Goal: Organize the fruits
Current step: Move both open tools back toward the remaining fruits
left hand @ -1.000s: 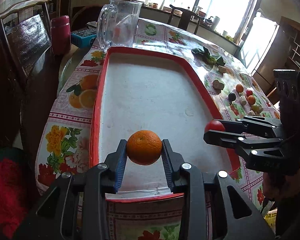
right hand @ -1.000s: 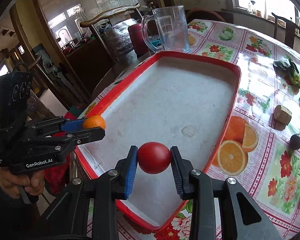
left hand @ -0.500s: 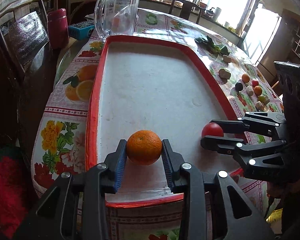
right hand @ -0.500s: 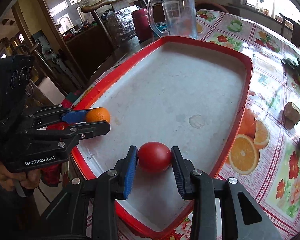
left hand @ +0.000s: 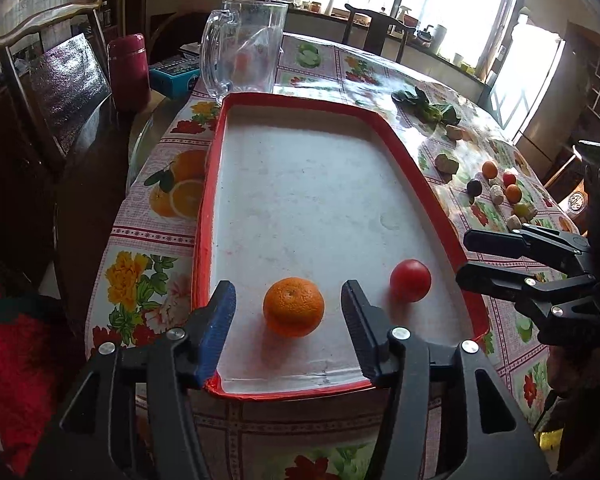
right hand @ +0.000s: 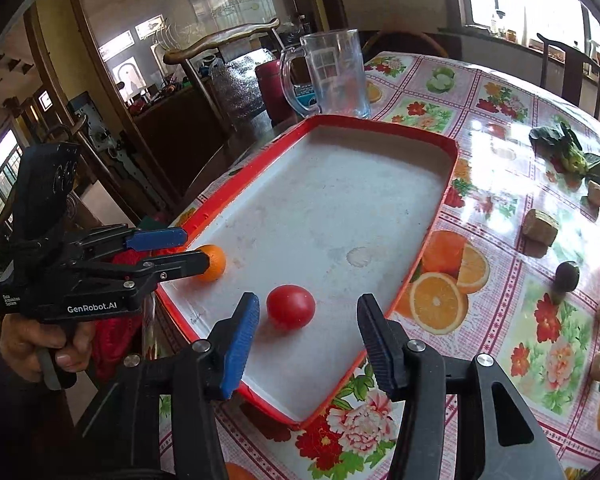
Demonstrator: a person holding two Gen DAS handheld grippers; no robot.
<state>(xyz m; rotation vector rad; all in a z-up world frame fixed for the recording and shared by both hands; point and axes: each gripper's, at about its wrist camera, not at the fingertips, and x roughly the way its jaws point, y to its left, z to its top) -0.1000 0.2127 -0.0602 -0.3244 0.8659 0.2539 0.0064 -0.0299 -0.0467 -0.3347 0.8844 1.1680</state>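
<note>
Long red-rimmed white tray [left hand: 204, 216] runs near to far on the floral tablecloth [left hand: 148, 224]. Round orange mandarin [left hand: 293, 306], stem dimple up, sits at its near end between your left gripper [left hand: 288, 320] fingers, now spread, no contact. Round red tomato [right hand: 291, 306], just right, likewise released; your right gripper [right hand: 304, 334] gapes around it.

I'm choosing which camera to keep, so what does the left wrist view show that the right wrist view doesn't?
Only the left wrist view shows the whole cluster of small fruits on the tablecloth and the right gripper from the side, open. Only the right wrist view shows the hand holding the left gripper. Both show the orange, the tomato, the red-rimmed tray and the glass pitcher.
</note>
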